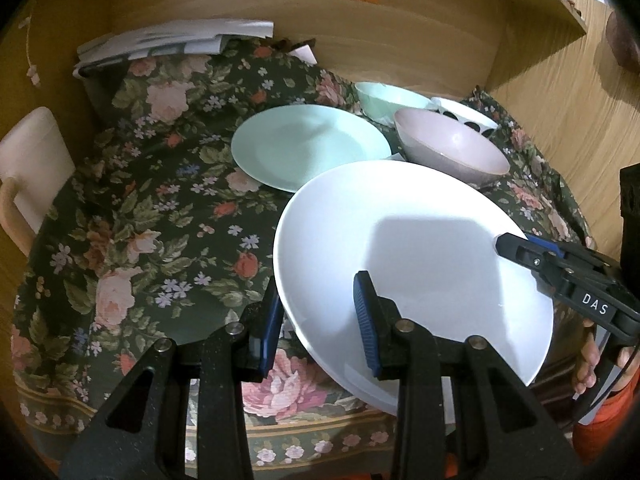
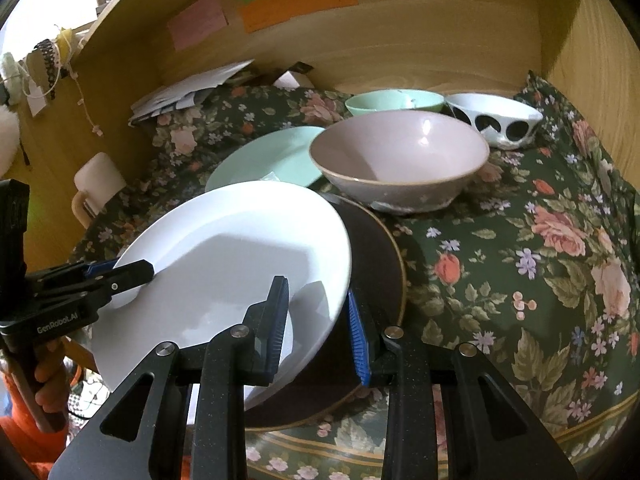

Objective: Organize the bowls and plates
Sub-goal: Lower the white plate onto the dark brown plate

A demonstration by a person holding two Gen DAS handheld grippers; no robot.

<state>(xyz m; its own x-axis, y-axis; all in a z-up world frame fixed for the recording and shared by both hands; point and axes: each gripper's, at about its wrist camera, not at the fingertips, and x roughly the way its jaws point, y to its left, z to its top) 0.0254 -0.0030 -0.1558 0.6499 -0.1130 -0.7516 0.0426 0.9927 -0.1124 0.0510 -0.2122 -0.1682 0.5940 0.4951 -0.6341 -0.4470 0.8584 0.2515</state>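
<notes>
White round ceramic plate [image 1: 412, 256] held tilted above dark brown round plate [image 2: 376, 264].
Left gripper [image 1: 320, 324] and right gripper [image 2: 318, 320] jaws each clench opposite rims, likely for stacking.

The white plate [image 1: 412, 264] looks like glazed ceramic, smooth and glossy, as do the mint plate [image 1: 308, 146], the pink bowl [image 2: 400, 160], the mint bowl [image 2: 394, 102] and the white bowl with black spots [image 2: 496, 122]; the dark plate [image 2: 376, 264] under it looks matt with a thin gold rim. The tablecloth [image 2: 520, 260] is soft woven cloth printed with roses, and the walls [image 2: 400, 40] around it are smooth light wood with visible grain, bearing matt paper notes [image 2: 298, 2]. The left gripper [image 1: 320, 332] and right gripper [image 2: 318, 328] are matt, slightly speckled black plastic with silver metal pins and ribbed blue rubbery pads [image 1: 366, 320]
</notes>
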